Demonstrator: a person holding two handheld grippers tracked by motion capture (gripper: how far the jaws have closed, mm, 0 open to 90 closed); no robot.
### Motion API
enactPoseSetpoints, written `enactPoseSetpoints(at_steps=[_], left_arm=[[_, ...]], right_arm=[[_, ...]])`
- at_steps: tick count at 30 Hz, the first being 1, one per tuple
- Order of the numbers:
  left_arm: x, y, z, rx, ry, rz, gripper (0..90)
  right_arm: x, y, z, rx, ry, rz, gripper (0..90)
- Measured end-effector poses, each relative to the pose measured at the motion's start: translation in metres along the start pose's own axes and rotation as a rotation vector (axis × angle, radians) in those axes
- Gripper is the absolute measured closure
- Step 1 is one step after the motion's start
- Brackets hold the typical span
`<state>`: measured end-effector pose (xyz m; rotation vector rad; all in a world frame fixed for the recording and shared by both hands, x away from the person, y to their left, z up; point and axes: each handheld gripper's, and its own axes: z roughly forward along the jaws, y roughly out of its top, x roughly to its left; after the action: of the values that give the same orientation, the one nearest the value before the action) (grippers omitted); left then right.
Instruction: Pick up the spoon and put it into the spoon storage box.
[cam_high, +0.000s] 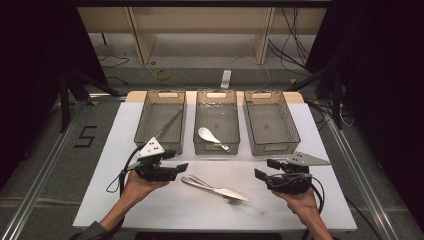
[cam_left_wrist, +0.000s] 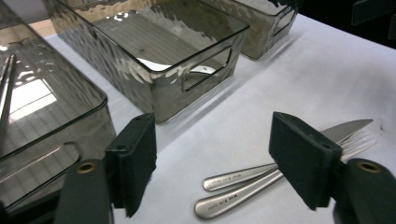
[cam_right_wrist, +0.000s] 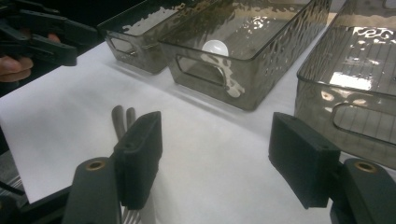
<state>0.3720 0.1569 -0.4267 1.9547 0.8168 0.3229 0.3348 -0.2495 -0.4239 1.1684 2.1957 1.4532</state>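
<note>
Smoky translucent plastic forms three bins along the far edge of the white board (cam_high: 320, 200): the left bin (cam_high: 161, 121) holds chopsticks (cam_high: 168, 125), the middle bin (cam_high: 216, 120) a white spoon (cam_high: 206, 134), the right bin (cam_high: 270, 121) nothing, which suggests sorting by type. A steel knife (cam_high: 232, 192) and fork (cam_high: 210, 186) lie together near the board's near edge, between the hands. The left gripper (cam_high: 181, 166) and right gripper (cam_high: 260, 170) both hover with jaws apart, holding nothing. The left gripper view reveals the knife's serrated tip and the stamped handles; the right gripper view shows the spoon's bowl through the bin wall.
</note>
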Motion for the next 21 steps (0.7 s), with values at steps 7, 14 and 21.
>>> enactPoseSetpoints(at_steps=[7, 14, 21], left_arm=[[0.001, 0.001, 0.011, 0.026, -0.016, 0.010, 44.7], [-0.001, 0.003, 0.023, 0.064, -0.044, 0.037, 56.8], [-0.001, 0.005, 0.029, 0.095, -0.064, 0.065, 66.6]], right_arm=[[0.004, -0.009, -0.003, 0.013, -0.009, -0.001, 33.7], [0.005, -0.013, -0.008, -0.001, -0.013, 0.003, 32.5], [0.006, -0.015, -0.007, 0.007, -0.012, -0.006, 31.2]])
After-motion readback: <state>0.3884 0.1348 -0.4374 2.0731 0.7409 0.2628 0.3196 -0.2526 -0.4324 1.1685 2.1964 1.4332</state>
